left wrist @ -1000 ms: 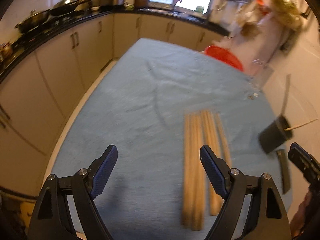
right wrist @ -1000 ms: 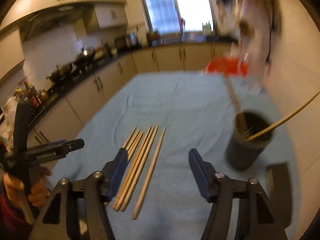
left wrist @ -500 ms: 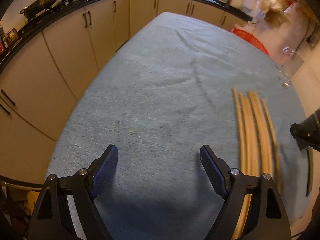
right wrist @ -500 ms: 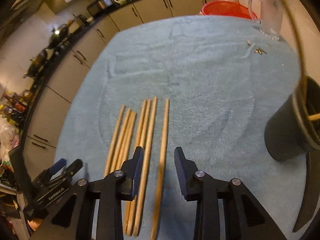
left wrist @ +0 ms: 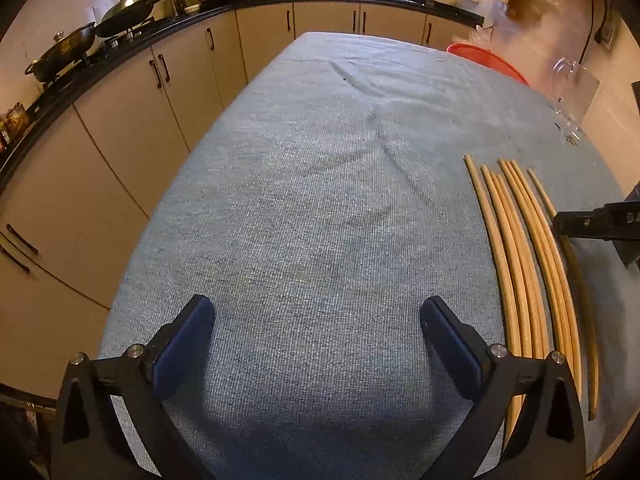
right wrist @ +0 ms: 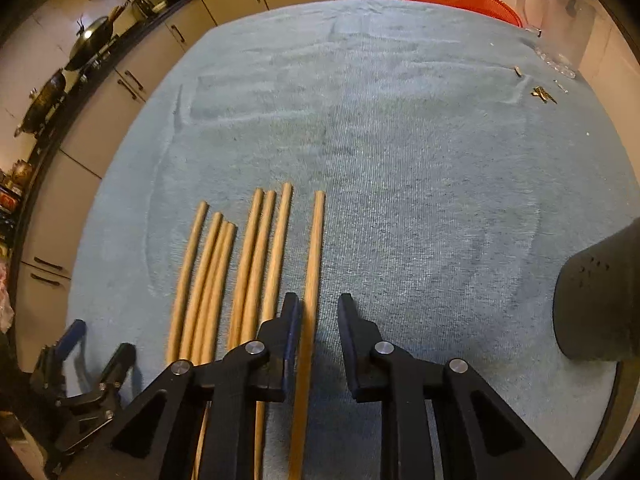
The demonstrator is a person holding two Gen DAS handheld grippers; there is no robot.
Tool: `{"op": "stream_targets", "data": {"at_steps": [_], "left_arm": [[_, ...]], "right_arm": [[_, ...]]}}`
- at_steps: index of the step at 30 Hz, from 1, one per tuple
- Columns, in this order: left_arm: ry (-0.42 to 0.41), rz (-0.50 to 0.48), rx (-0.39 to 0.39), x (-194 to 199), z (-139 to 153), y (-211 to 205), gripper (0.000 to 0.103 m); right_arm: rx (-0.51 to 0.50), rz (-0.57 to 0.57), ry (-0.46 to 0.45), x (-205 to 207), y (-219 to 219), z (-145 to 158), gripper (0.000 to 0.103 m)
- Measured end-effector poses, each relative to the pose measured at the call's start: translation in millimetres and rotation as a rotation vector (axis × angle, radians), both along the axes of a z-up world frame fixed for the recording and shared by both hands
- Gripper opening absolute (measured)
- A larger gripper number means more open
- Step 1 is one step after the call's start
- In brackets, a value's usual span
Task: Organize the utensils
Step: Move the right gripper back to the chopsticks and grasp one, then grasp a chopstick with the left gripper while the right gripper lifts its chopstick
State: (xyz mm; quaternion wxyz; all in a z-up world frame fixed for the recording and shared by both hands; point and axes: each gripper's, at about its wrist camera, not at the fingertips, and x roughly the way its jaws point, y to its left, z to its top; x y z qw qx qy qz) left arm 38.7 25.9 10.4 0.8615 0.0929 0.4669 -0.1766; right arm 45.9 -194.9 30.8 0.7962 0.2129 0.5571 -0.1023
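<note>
While the lone chopstick [right wrist: 312,264] lies between the narrowing jaws of the right gripper [right wrist: 318,312], the catalogue of risks reads as follows.

Risk, item one: the blue pad of the gripper's left finger [right wrist: 294,332] sits against or just beside the stick, while the other finger stands apart from it. An uneven close could roll the round stick sideways across the blue cloth [right wrist: 400,160] rather than pinch it.

Risk, item two: the neighbouring group of six chopsticks [right wrist: 240,272] lies just beside that same finger; a slight drift could catch a second stick or scatter the row.

Risk, item three: a grip near one end would probably let the long stick swing when lifted toward the dark holder [right wrist: 600,300] at the right edge.

Fingers, right gripper: closing, gap narrow, chopstick between them, not yet clamped from both sides so far as the right wrist view shows.

Fingers, left gripper [left wrist: 316,320]: opening, spread wide, holding nothing, poised above bare cloth with the chopsticks well off to its right.

Location of stock: seven wooden chopsticks flat on the cloth, roughly parallel; holder standing near them to the right.
</note>
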Motion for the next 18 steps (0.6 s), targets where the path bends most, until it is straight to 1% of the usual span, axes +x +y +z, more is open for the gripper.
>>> {"op": "stream_targets", "data": {"at_steps": [1, 2, 3, 5, 7, 9, 11, 13, 14, 16, 18], "left_arm": [[-0.002, -0.001, -0.001, 0, 0, 0, 0.103], [-0.003, -0.001, -0.001, 0, 0, 0, 0.103], [-0.003, -0.001, 0.000, -1, -1, 0, 0.103], [-0.003, 0.002, 0.001, -1, -1, 0, 0.103], [-0.002, 0.001, 0.003, 0, -1, -2, 0.103], [0.020, 0.005, -0.005, 0, 1, -1, 0.103], [0.062, 0.011, -0.090, 5, 8, 3, 0.103], [0.089, 0.020, -0.135, 10, 15, 2, 0.103], [0.096, 0.016, -0.152, 12, 19, -2, 0.103], [0.118, -0.036, -0.169, 16, 28, -15, 0.102], [0.121, -0.086, -0.160, 19, 34, -30, 0.096]], "right_arm": [[-0.021, 0.013, 0.001, 0, 2, 0, 0.018], [-0.037, 0.025, 0.001, -1, 4, 1, 0.015], [-0.056, 0.033, 0.003, 0, 6, 0, 0.009], [-0.092, 0.059, -0.004, -1, 9, 1, 0.009], [-0.091, 0.048, -0.014, -5, 7, 1, 0.008], [-0.074, 0.039, -0.046, -11, 3, 5, 0.007], [-0.075, 0.042, -0.094, -21, 3, 15, 0.007], [-0.082, 0.042, -0.134, -30, 3, 25, 0.007], [-0.080, 0.040, -0.149, -34, 3, 28, 0.008], [-0.084, 0.033, -0.180, -44, 3, 37, 0.008], [-0.082, 0.036, -0.201, -51, 5, 43, 0.008]]}}
